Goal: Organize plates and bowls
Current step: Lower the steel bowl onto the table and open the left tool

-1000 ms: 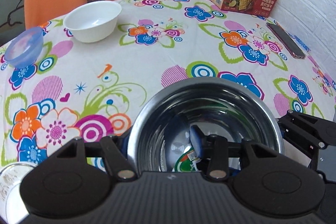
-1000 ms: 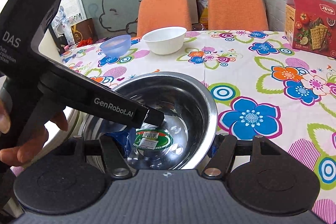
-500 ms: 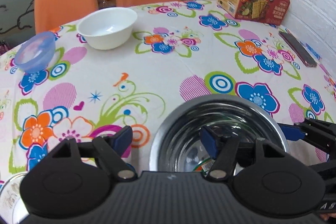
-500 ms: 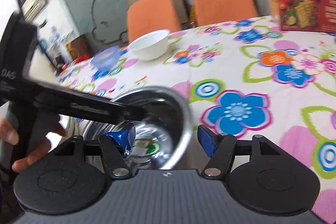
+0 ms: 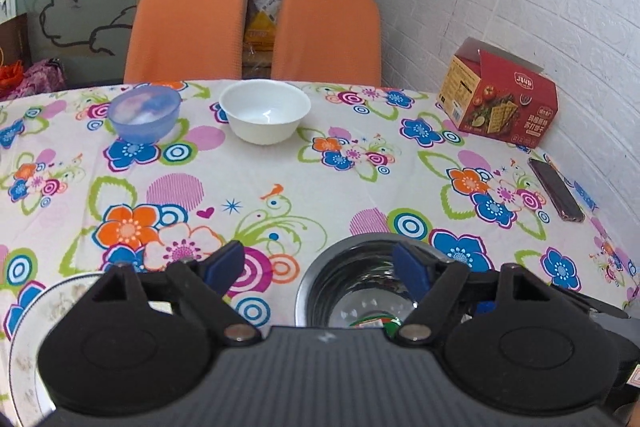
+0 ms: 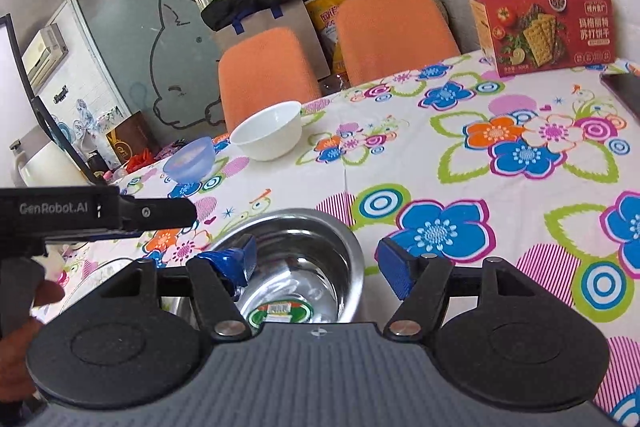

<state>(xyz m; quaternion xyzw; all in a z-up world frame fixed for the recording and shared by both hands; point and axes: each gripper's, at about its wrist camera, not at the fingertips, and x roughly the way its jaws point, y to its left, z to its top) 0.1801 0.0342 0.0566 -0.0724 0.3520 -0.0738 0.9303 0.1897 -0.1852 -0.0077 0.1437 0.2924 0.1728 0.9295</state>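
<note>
With both the left claw point(image 5: 320, 269) and right claw point(image 6: 316, 261) released above the steel bowl point(image 6: 304, 263) near the counter point(image 5: 320, 187) edge, next reach squarely for the far white bowl point(image 5: 265, 115), gripping its rim.

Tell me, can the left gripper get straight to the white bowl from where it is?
Probably yes. The left gripper is open, and only bare tablecloth lies between it and the white bowl.

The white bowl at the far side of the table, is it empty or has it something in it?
Empty. The white bowl stands upright on the flowered tablecloth, and the left view shows only bare white inside it.
</note>
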